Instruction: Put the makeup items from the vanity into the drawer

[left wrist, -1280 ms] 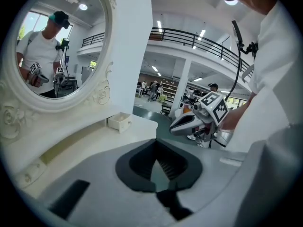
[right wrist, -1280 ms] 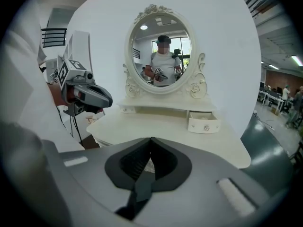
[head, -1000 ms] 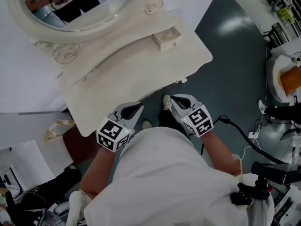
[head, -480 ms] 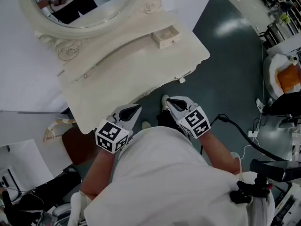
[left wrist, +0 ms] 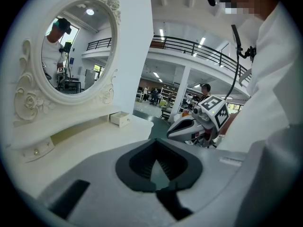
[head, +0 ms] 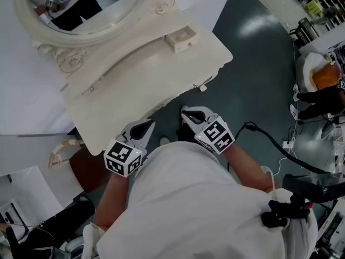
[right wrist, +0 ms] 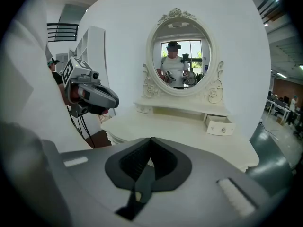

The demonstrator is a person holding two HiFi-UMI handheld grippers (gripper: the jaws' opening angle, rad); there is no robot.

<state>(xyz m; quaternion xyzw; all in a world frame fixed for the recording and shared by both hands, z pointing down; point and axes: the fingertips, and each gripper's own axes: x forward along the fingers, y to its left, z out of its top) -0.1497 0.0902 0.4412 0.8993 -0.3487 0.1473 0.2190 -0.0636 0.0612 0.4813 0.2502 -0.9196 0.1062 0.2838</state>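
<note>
Currently both grippers are held low, close to the person's white-clad torso (head: 205, 209), in front of the vanity (head: 161, 85).

Left gripper (head: 147, 124): jaws fully closed, pads meeting, nothing between them. Its tip lies at the vanity's front edge.

Right gripper (head: 187, 111): jaws likewise brought together, nothing held. It sits over the dark floor (head: 259, 74), just off the vanity's front edge, beside the left gripper but apart from it.

Neither gripper appears to touch the furniture.

The drawer (head: 179, 38) is a small cream unit on the raised shelf at the right end of the vanity, below the oval mirror (head: 81, 9). It stands pulled out. Its contents cannot be made out from any view. A matching drawer (right wrist: 145, 109) at the shelf's left end is closed.

A black cable (head: 269, 144) runs across the floor to the right of the right gripper.
</note>
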